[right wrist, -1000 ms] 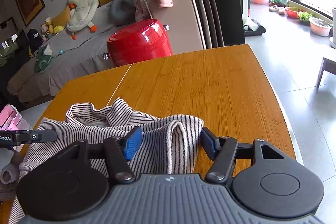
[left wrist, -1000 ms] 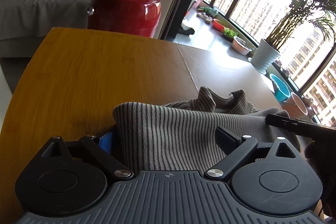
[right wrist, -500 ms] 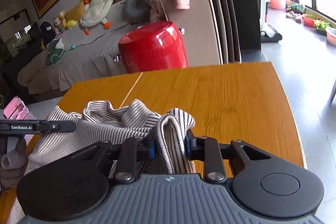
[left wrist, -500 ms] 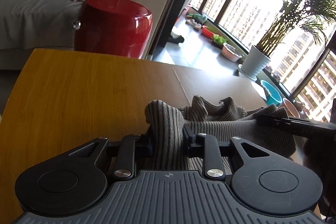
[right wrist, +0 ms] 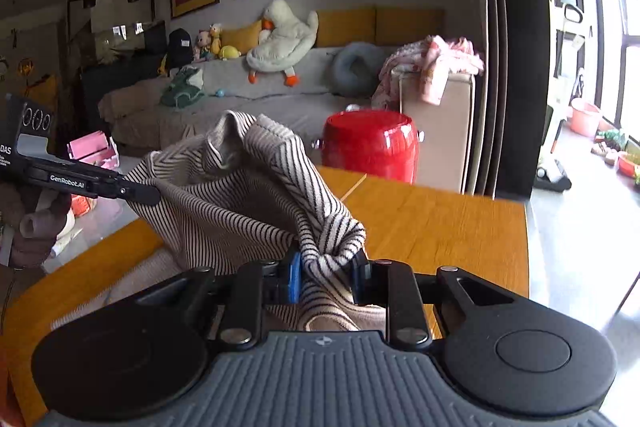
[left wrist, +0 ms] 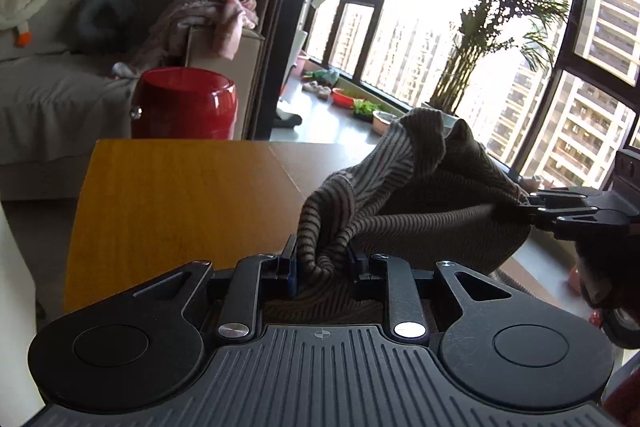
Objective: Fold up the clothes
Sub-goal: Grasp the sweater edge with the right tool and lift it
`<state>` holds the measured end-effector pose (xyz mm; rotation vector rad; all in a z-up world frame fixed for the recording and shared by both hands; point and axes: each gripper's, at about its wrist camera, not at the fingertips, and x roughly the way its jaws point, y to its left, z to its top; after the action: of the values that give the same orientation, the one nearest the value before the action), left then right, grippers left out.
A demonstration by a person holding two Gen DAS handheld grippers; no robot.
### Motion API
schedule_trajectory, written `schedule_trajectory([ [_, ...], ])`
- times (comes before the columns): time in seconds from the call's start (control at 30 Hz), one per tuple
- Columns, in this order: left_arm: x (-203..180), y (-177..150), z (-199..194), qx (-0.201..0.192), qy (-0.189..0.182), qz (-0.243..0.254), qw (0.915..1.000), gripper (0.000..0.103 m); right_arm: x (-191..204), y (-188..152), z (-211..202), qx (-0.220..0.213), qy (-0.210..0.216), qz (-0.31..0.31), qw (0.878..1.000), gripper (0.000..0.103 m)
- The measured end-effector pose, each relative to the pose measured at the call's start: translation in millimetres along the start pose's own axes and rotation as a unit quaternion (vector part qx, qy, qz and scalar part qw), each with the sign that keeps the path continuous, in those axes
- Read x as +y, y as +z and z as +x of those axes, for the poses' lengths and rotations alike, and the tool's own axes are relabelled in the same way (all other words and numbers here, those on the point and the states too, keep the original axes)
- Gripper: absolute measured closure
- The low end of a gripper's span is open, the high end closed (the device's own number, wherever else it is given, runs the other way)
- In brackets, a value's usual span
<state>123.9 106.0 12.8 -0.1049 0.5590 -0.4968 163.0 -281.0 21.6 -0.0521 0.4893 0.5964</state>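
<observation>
Garment: striped knit top (right wrist: 240, 195), lifted off the bench (left wrist: 168, 203), slung between both tongs, lower part trailing on the wood.
Left tongs (left wrist: 322, 263): clamped on a bunched corner.
Right tongs (right wrist: 326, 277): clamped on the opposite corner, fabric wadded between the pads.
Step, judged: raising the edge for a fold.
Technique: keep both corners level, draw the span taut, lower evenly, avoid dragging the trailing part askew.

Striped top (right wrist: 248, 195) is a soft ribbed knit cloth. The surface (left wrist: 180, 203) is smooth wood with a satin sheen. Both tools (left wrist: 320, 265) (right wrist: 326, 277) are matt black plastic with shiny metal rivets. Red stool (right wrist: 370, 151) looks super glossy.
</observation>
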Motion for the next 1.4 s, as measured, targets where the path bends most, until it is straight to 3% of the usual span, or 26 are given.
schedule_trajectory([
  [0.13, -9, -31, -9, 0.034, 0.004, -0.006, 0.9994, 0.070, 8, -40, -14, 0.029, -0.014, 0.029, 0.999, 0.079],
  [0.27, -4, -58, -17, 0.080, 0.008, -0.033, 0.9962, 0.059, 22, -69, -30, 0.066, -0.049, 0.002, 0.997, 0.074],
  [0.33, 2, -65, -24, 0.090, 0.001, -0.050, 0.9946, 0.051, 19, -78, -42, 0.080, -0.057, 0.001, 0.995, 0.068],
  [0.4, 6, -65, -34, 0.086, -0.007, -0.063, 0.9942, 0.038, 10, -83, -58, 0.081, -0.061, 0.026, 0.995, 0.048],
  [0.53, 19, -48, -51, 0.049, -0.028, -0.109, 0.9924, 0.025, -22, -78, -86, 0.044, -0.043, 0.145, 0.987, 0.042],
  [0.6, 22, -39, -46, 0.042, -0.032, -0.130, 0.9901, 0.016, -40, -77, -93, 0.017, -0.018, 0.226, 0.974, 0.040],
  [0.73, 17, -33, -16, 0.070, -0.022, -0.151, 0.9858, 0.014, -53, -80, -69, 0.007, 0.027, 0.323, 0.946, 0.040],
  [0.9, 9, -44, 19, 0.110, -0.009, -0.162, 0.9807, 0.015, -31, -74, -16, 0.055, 0.016, 0.280, 0.958, 0.042],
  [1.0, 10, -40, 26, 0.111, -0.011, -0.165, 0.9799, 0.016, -19, -48, 5, 0.072, -0.007, 0.224, 0.972, 0.065],
  [1.1, 12, -41, 27, 0.108, -0.011, -0.170, 0.9795, 0.016, -8, 9, -12, -0.001, -0.016, 0.133, 0.991, 0.078],
  [1.17, 15, -43, 27, 0.106, -0.011, -0.173, 0.9791, 0.016, 1, 36, -30, -0.049, -0.021, 0.085, 0.995, 0.078],
  [1.27, 16, -45, 23, 0.102, -0.013, -0.175, 0.9791, 0.016, 10, 50, -51, -0.079, -0.040, 0.041, 0.995, 0.076],
  [1.37, 16, -43, 21, 0.100, -0.020, -0.185, 0.9775, 0.015, -1, 39, -61, -0.060, -0.053, 0.073, 0.994, 0.048],
  [1.4, 16, -43, 20, 0.100, -0.022, -0.188, 0.9769, 0.015, -12, 28, -61, -0.040, -0.048, 0.112, 0.992, 0.047],
])
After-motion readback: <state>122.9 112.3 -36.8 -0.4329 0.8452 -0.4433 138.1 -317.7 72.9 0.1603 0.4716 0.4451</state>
